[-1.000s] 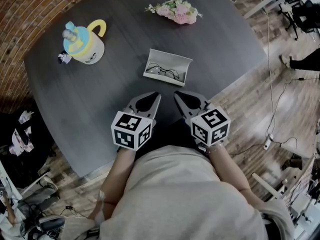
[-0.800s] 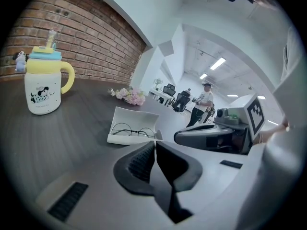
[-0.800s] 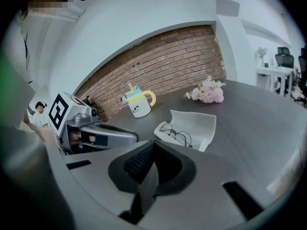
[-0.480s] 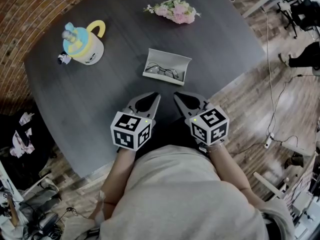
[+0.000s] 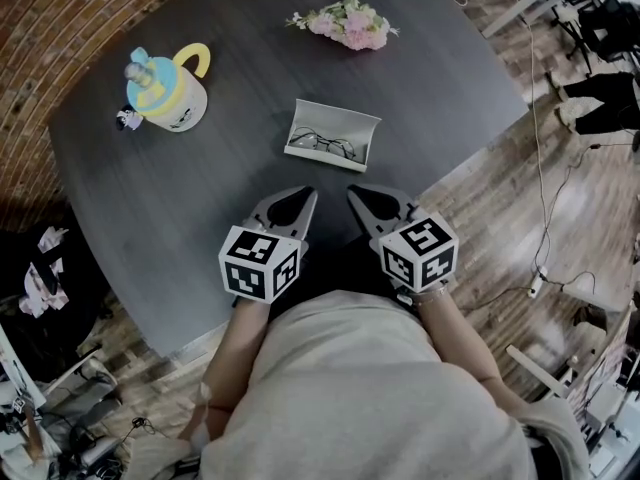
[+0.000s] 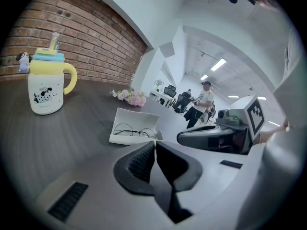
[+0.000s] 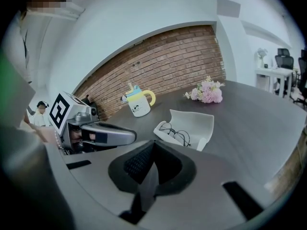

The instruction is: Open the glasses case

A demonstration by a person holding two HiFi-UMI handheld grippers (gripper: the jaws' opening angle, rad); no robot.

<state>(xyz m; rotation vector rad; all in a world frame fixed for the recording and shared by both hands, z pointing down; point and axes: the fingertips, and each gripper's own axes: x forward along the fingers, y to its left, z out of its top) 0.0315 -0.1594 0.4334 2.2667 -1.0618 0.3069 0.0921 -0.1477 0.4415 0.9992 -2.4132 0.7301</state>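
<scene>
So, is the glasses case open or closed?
Open. The white glasses case is spread apart on the table, and the glasses lie exposed in its lower half.

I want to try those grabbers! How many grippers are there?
2. The left gripper is at the table's near edge, pointing toward the open glasses case; the right gripper is close beside it. Both are shut and empty. None look hidden.
</scene>
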